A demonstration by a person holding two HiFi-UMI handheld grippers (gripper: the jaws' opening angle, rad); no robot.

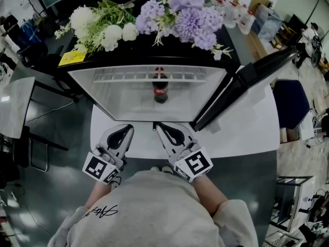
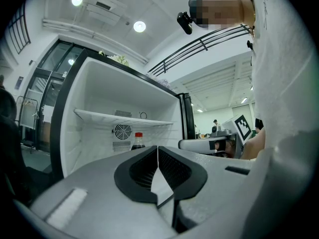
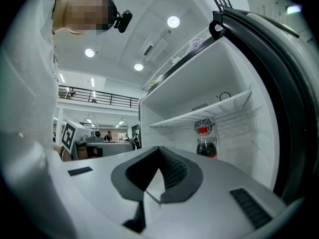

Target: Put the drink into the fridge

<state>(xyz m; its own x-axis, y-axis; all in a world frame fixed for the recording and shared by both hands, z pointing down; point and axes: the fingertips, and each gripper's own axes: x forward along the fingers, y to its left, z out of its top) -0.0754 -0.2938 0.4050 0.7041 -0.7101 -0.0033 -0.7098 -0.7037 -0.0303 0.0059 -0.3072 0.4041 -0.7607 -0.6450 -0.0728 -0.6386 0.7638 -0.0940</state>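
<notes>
Grey left tongs (image 1: 125,131) and right tongs (image 1: 160,129) are both seen pinched shut on nothing, held level at the fridge (image 1: 82,75) opening. Straight ahead, the drink (image 1: 160,89) is found standing upright inside, nearer the right tongs, with the door (image 1: 241,84) swung open.

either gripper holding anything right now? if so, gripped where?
Nothing is held. The left gripper and right gripper are both shut with nothing between their jaws; the cola bottle stands by itself inside the open fridge.
</notes>
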